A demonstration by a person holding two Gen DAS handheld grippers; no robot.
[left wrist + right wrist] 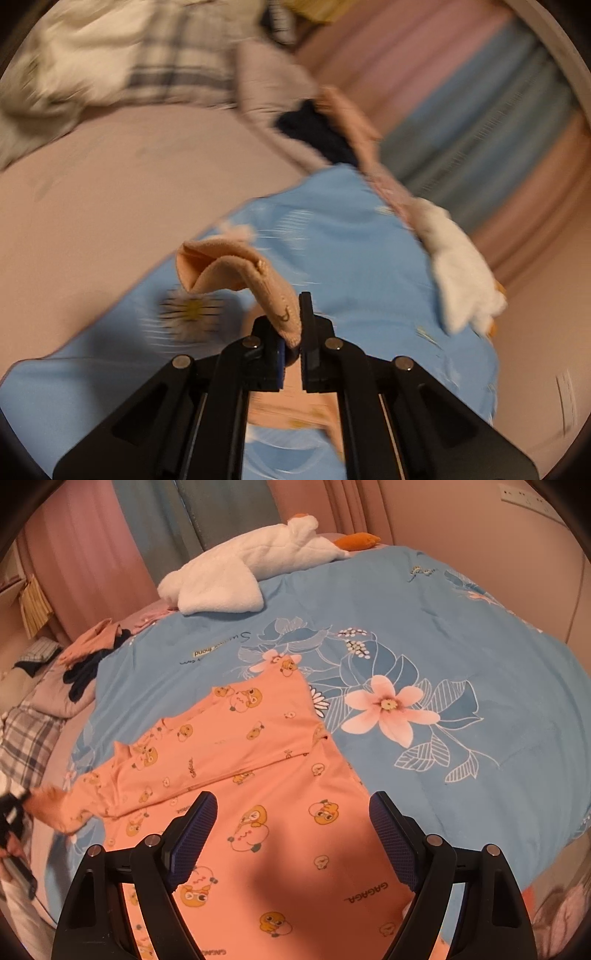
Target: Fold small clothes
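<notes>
**Operator:** Checking grip status first. What does each tool hold?

**Technician:** The left gripper has its fingers pressed together on the cuff of the peach sleeve, with the cloth pinched between the pads and the free end curling above them. In the right wrist view that sleeve end shows at the far left edge, blurred. The right gripper has its fingers spread wide and holds nothing; it hovers over the body of the orange garment, which lies flat on the blue quilt of the bed.

**Operator:** Procedure for the step in hand?

**Technician:** The step appears to be a sleeve fold. Recommended practice:
- Carry the cuff across the chest in a low arc — lifting high would likely drag the body out of square.
- Use the right gripper to pin the shoulder line so that the crease forms there (a pad resting on the cloth should suffice).
- Release only once the sleeve lies flat and inside the side seam.

**Operator:** Any legible markings?

**Technician:** The garment print repeats "GAGAGA" among cartoon figures. The quilt carries script beginning "Su" and a small label — too small to read. A white plush goose lies at the far edge of the quilt, well apart from the work.
</notes>
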